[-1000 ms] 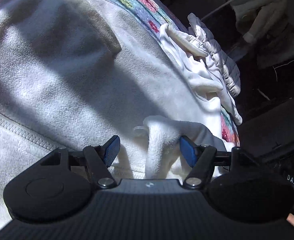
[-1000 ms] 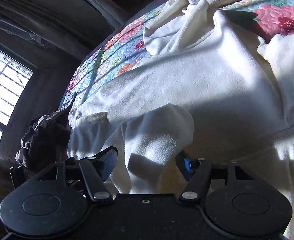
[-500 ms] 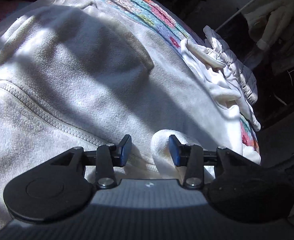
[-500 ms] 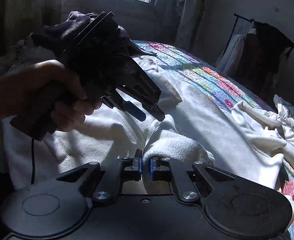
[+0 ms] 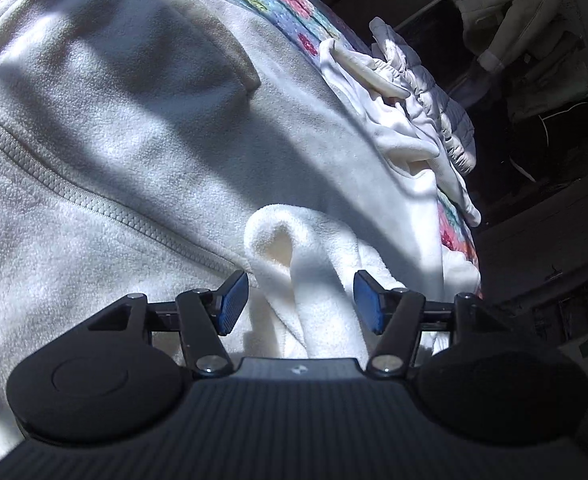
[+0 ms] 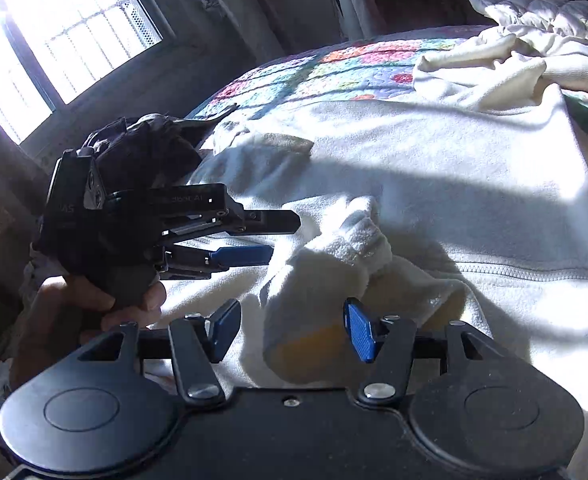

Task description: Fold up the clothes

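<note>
A white fleece jacket (image 5: 141,128) with a zipper (image 5: 93,204) lies spread on the bed. A rolled-up fold of its sleeve (image 5: 294,248) stands on the jacket front. My left gripper (image 5: 300,304) is open, its blue pads on either side of the fold without pinching it. In the right wrist view the same sleeve fold (image 6: 334,264) sits between the spread pads of my open right gripper (image 6: 291,330). The left gripper (image 6: 285,238), held by a hand (image 6: 93,312), points at the fold from the left, its jaws apart.
A flowered patchwork quilt (image 6: 326,68) covers the bed. A pile of white garments (image 6: 494,64) and a puffy quilted jacket (image 5: 434,100) lie at its far side. A dark garment (image 6: 141,144) sits near the bright window (image 6: 65,40). Clothes hang on a rack (image 5: 514,12).
The right gripper, shut on the sleeve fold half a second ago, has opened and let it go. The left gripper's jaws have spread wider around the fold.
</note>
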Tool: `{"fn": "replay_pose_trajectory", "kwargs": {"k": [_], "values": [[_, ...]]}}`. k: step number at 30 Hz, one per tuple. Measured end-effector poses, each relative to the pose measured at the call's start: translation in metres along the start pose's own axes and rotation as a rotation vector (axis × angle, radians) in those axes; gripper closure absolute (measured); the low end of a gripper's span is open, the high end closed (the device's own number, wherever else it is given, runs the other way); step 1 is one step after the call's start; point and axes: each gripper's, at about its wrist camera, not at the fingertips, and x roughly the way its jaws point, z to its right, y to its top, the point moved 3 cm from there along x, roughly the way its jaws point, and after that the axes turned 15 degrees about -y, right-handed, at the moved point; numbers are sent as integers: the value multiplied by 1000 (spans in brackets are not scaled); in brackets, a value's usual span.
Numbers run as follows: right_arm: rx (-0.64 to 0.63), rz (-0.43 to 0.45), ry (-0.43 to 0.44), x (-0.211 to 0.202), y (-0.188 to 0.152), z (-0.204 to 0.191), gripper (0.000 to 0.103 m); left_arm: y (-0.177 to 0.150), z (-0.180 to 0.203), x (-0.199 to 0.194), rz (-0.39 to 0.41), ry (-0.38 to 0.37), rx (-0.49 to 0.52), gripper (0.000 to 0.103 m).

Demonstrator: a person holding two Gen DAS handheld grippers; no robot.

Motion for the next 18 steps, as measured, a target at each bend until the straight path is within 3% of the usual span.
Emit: {"fn": "replay_pose_trajectory", "kwargs": {"k": [2, 4, 5, 6, 11, 18], "values": [[107, -18, 8, 12, 3, 8, 38, 1, 2, -1, 13, -2, 14, 46], [48, 21, -64, 16, 11, 6, 44, 2, 2, -3, 28, -7, 15, 46], [5, 47, -108, 17, 16, 5, 76, 3, 2, -5, 32, -6, 13, 46], [-39, 72, -151, 17, 21, 3, 96, 4, 3, -6, 34, -2, 11, 46], [-250, 202, -364, 19, 50, -3, 97, 10, 10, -12, 65, -5, 33, 46], [-418, 439, -522, 2, 107, 15, 96, 19, 21, 2, 119, -48, 66, 44]]}}
